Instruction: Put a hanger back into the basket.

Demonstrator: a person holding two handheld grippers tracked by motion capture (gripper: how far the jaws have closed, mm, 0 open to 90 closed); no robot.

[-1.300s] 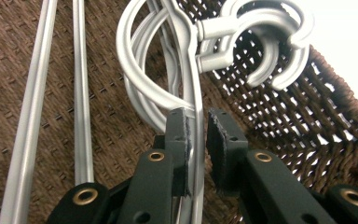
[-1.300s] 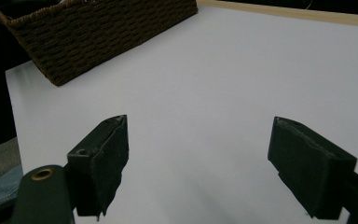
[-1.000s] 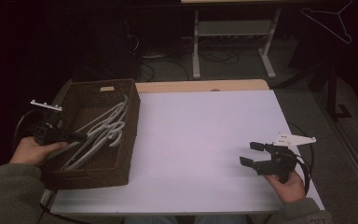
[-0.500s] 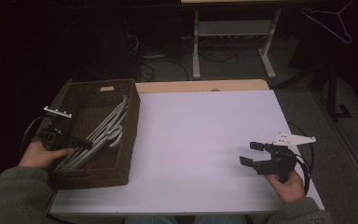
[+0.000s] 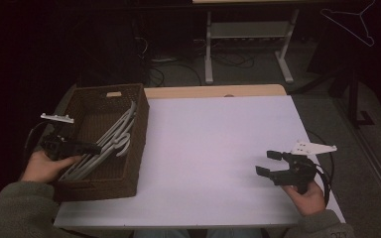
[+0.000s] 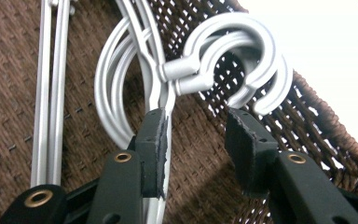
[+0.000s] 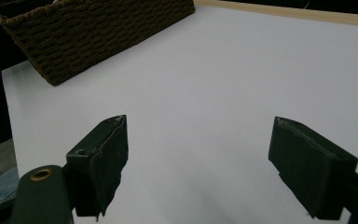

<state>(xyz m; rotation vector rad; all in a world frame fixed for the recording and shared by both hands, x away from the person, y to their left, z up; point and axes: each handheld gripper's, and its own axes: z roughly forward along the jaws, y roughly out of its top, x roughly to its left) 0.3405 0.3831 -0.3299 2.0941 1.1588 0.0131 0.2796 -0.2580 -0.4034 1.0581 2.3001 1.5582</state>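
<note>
A bundle of white plastic hangers (image 5: 114, 141) lies slantwise in the brown wicker basket (image 5: 140, 144) at the table's left. My left gripper (image 5: 92, 148) reaches over the basket's left wall, and its jaws have just been opening. In the left gripper view the hangers' hooks (image 6: 242, 51) curl above the left gripper (image 6: 193, 121). One hanger's neck runs down between the jaws, against the left pad (image 6: 151, 149) and clear of the other. My right gripper (image 5: 267, 162) hovers open over the white table (image 5: 218, 134) at the near right, and the right gripper (image 7: 198, 126) has nothing between its pads.
The basket's side (image 7: 98, 32) is at the far left in the right gripper view. Beyond the table's wooden far edge (image 5: 213, 91) stand a metal stand's legs (image 5: 209, 54) and floor cables. A wire hanger (image 5: 354, 22) hangs at the top right.
The left hand has shifted slightly right and toward the near edge, bringing its gripper further over the hangers. The right hand has stayed put.
</note>
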